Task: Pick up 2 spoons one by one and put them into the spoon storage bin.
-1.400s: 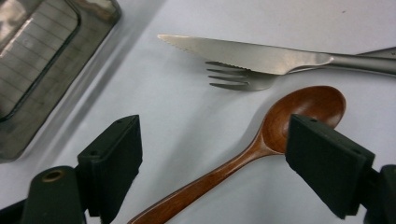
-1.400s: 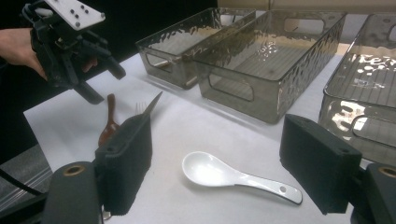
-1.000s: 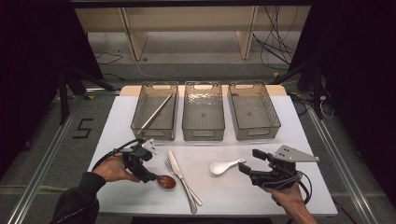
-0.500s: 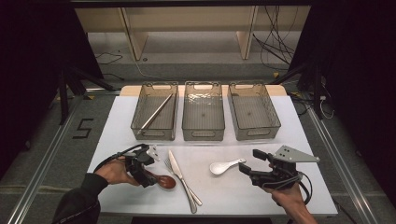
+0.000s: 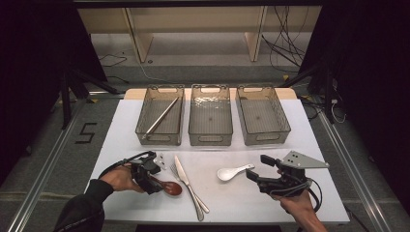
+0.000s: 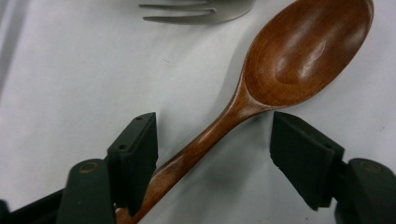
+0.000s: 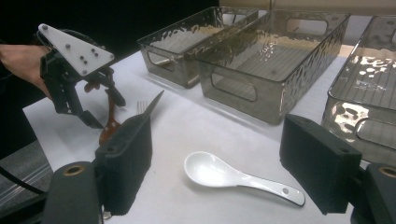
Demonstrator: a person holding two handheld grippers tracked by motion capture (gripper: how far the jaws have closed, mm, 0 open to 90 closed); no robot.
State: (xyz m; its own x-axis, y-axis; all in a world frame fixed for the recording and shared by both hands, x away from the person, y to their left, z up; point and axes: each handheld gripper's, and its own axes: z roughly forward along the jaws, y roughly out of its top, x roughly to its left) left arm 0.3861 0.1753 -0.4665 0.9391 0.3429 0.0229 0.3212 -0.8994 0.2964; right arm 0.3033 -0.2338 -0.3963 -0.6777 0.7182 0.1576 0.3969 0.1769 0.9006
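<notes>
Left hand-held gripper [image 6: 212,158] sits low over the tabletop [image 5: 232,200], jaws wide and straddling the handle of the wooden spoon [image 6: 261,88], which lies flat near the front left edge, just beside the fork [image 6: 201,10]; neither pad clamps it. Right hand-held gripper [image 7: 217,163] is also wide, holding nothing, with the white spoon [image 7: 233,178] lying ahead between its jaws.

Three bins [image 5: 211,121] in a row at the surface's [image 5: 241,203] far side; near side, left to right: wooden spoon [image 5: 169,187], fork [image 5: 186,186], knife [image 5: 182,173], white spoon [image 5: 231,173].
</notes>
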